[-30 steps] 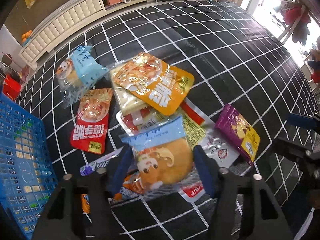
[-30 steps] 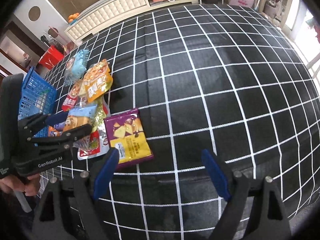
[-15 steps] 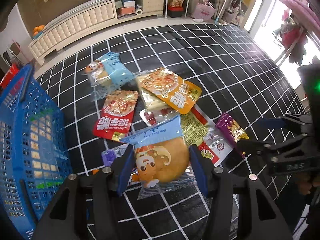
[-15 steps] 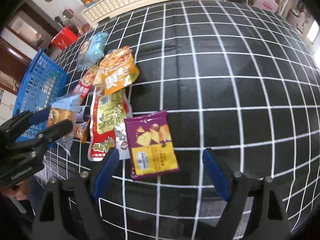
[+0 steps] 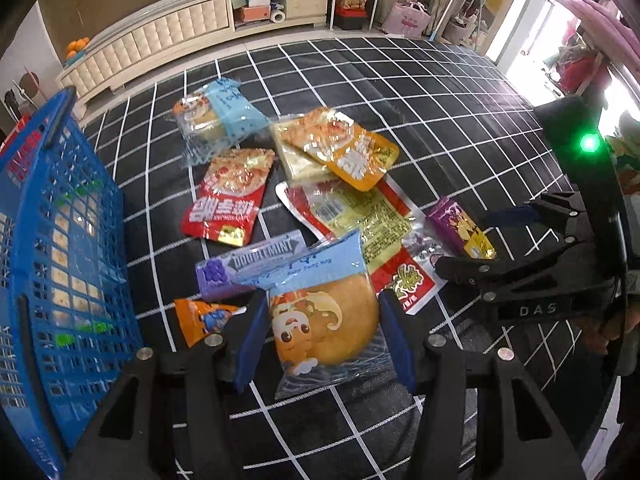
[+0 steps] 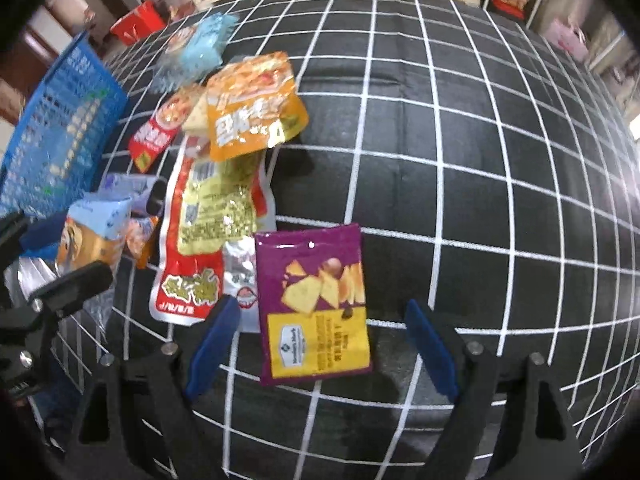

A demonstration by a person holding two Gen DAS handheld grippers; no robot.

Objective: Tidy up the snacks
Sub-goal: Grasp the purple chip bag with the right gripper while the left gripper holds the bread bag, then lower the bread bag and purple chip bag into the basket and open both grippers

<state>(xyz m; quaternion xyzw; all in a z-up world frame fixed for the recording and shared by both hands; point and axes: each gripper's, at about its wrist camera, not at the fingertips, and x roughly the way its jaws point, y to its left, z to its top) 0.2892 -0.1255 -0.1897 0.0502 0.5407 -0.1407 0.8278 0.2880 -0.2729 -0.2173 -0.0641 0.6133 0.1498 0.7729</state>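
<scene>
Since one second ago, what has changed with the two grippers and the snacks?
The left gripper, shut on the blue-topped clear bread packet, lifted it toward the blue plastic basket. The right gripper came over the purple chips bag, jaws closing but not touching it. The other snacks stayed.

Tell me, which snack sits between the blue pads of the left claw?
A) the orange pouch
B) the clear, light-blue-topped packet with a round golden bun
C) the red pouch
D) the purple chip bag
B: in the left wrist view the left claw has its blue pads pressed against both sides of the clear, light-blue-topped bun packet.
</scene>
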